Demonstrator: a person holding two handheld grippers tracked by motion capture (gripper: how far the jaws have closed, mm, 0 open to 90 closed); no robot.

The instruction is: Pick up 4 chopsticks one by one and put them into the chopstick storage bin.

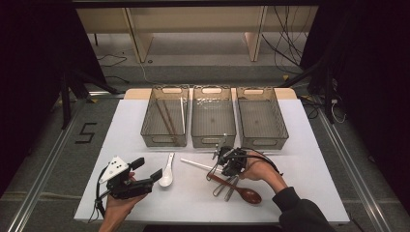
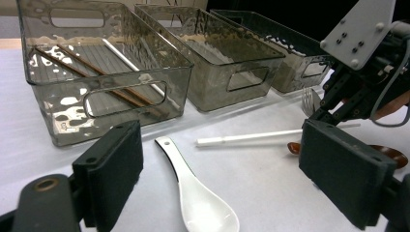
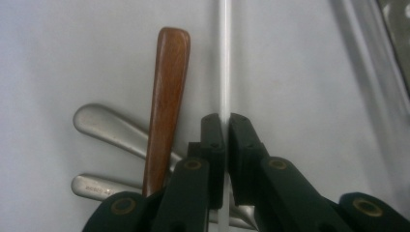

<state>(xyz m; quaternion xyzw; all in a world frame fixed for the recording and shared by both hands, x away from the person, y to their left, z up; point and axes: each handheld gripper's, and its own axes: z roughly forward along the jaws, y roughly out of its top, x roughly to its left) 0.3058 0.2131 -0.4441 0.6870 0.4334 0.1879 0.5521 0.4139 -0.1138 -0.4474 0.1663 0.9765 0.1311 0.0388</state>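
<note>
The right hand-held gripper is pinched tight on the white chopstick beside the wooden spoon, probably to lift it out, while the left hand-held gripper waits wide apart.

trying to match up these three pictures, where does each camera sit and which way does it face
High view: above the person's side, looking forward and down on the table; both forearms, left gripper, right gripper.
Left gripper view: low on the left gripper, facing three bins and a white spoon between its open jaws.
Right gripper view: on the right gripper, looking down at the white chopstick it clamps, beside a wooden spoon handle.
Shared: that chopstick shows in both gripper views.
</note>
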